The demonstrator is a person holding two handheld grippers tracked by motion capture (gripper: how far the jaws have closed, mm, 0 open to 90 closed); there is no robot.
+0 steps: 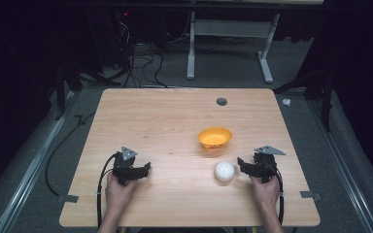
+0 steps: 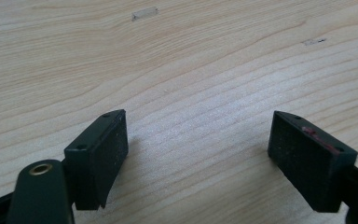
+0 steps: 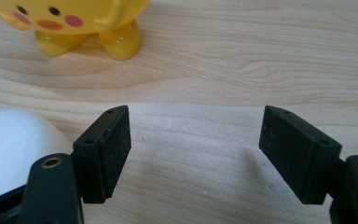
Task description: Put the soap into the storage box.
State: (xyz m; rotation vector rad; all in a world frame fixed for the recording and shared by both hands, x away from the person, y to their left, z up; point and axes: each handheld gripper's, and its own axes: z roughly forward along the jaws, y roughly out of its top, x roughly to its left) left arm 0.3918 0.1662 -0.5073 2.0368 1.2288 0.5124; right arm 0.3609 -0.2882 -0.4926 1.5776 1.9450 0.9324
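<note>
Black jaws of the right gripper (image 3: pixel 195 154) are seen spread wide over bare bench (image 3: pixel 242 56), nothing held between them. Just outside their left jaw the white ball (image 3: pixel 14 149) is set, close but apart, and beyond it the yellow bowl (image 3: pixel 74 23). Being round, the ball offers no long axis. Wide and empty too are the left gripper (image 2: pixel 198 156) jaws, well apart from the ball, so the right hand (image 1: pixel 264 187) is judged nearer.

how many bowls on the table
1: the yellow bowl right of centre on the table, beyond the white ball near the right gripper.
</note>
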